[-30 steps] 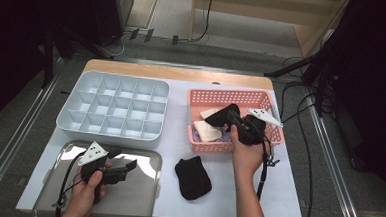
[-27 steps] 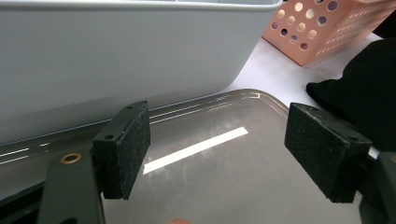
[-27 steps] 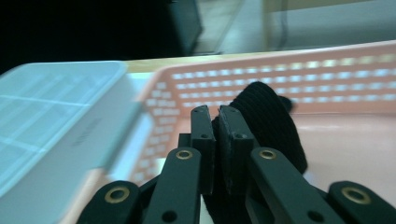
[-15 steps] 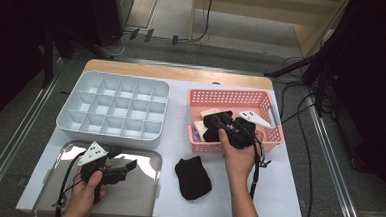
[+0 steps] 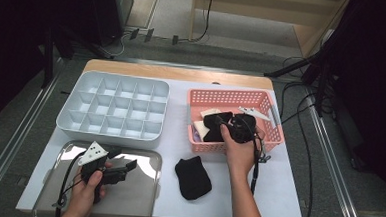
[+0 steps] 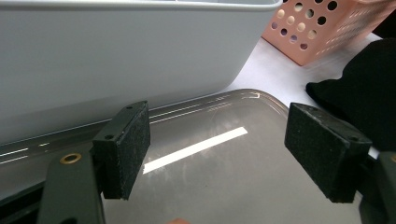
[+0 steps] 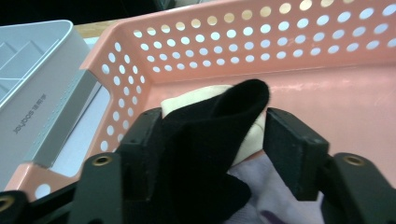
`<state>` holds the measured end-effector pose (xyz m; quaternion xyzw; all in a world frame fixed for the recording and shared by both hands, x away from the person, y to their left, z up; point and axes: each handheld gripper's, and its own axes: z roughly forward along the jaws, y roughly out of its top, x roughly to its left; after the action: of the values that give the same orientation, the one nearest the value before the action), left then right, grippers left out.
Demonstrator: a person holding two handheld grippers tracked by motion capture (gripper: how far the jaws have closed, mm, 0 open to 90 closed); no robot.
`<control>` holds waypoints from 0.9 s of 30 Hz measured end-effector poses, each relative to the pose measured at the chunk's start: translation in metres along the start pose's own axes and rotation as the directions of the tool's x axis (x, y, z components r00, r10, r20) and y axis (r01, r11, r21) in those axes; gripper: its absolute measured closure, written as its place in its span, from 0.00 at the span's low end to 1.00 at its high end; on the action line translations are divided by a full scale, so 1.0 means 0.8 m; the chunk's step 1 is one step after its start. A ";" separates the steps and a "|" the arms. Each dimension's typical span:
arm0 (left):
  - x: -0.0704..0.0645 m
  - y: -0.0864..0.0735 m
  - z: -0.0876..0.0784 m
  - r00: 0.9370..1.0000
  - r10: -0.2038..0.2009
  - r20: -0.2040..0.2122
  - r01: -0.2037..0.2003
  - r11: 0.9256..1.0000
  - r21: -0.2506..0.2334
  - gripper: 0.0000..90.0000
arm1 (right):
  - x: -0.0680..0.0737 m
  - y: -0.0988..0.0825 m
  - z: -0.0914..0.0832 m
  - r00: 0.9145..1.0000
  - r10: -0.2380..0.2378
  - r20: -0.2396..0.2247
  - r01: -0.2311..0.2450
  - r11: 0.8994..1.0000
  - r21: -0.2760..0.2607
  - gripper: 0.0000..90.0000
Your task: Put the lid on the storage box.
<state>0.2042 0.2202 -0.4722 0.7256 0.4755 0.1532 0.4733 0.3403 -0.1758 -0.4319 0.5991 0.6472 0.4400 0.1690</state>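
Observation:
My right gripper (image 5: 220,124) is down inside the pink basket (image 5: 232,94). Its jaws have just been opening and now stand apart around a bunched black cloth (image 7: 210,140). The cloth lies against the left pad (image 7: 144,135), with a small gap at the right one. It rests on a cream cloth (image 7: 196,100) and a pale lilac one (image 7: 275,186). A second black cloth (image 5: 192,177) lies flat on the white table in front of the basket. My left gripper (image 5: 125,167) hovers open just over the metal tray (image 5: 126,200) with nothing between its pads (image 6: 126,149).
A grey divided organiser (image 5: 116,109) stands at the back left, its wall (image 6: 116,56) close ahead of my left gripper. The basket corner (image 6: 327,28) and black cloth (image 6: 359,88) lie to that gripper's right. Cables trail from both grippers.
My right gripper shifted slightly left and lower inside the basket, and its jaws spread apart around the black cloth. The left hand and gripper stayed put.

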 end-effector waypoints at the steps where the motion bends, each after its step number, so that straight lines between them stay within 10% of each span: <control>1: 0.000 0.000 0.000 1.000 -0.001 0.001 0.001 1.000 -0.001 0.26 | 0.001 0.001 0.002 1.000 -0.007 -0.009 0.007 1.000 0.003 0.52; 14: 0.000 0.000 0.000 1.000 0.000 0.001 0.000 1.000 0.000 0.26 | 0.011 -0.006 0.020 0.998 -0.018 -0.053 0.023 0.996 0.092 0.92; 27: -0.001 0.000 0.000 1.000 0.004 -0.005 -0.004 1.000 0.002 0.26 | 0.016 -0.004 -0.008 0.994 -0.092 -0.058 0.089 0.995 -0.050 0.92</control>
<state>0.2038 0.2198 -0.4718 0.7266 0.4754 0.1557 0.4710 0.3310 -0.1662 -0.4271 0.5516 0.6678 0.4649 0.1834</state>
